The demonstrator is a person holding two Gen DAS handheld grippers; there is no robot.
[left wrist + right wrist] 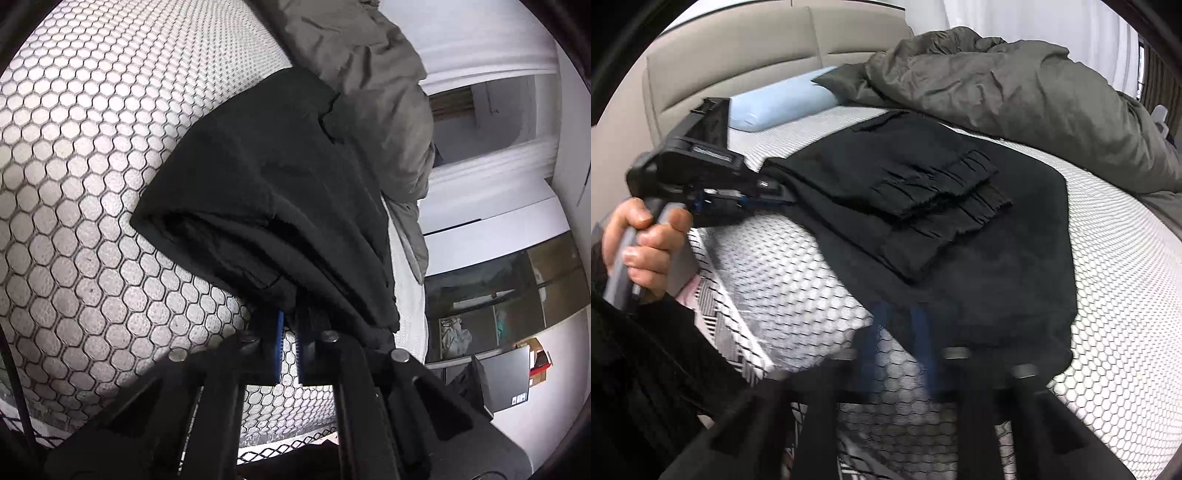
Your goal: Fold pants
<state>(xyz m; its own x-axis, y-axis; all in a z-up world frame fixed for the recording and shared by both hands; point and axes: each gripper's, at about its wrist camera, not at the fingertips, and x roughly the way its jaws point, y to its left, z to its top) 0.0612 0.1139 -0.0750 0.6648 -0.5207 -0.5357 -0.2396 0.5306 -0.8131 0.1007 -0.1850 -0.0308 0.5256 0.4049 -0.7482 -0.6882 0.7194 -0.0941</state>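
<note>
Black pants lie partly folded on the white honeycomb mattress, leg cuffs stacked on top. In the left wrist view the pants drape over my left gripper, whose blue pads are nearly closed on the fabric edge. From the right wrist view, the left gripper grips the pants' left edge, held by a hand. My right gripper is blurred, fingers apart, at the pants' near edge; nothing shows between them.
A grey duvet is bunched at the far right of the bed. A light-blue pillow lies by the beige headboard. The mattress edge runs near left. Shelves and a door show beyond the bed.
</note>
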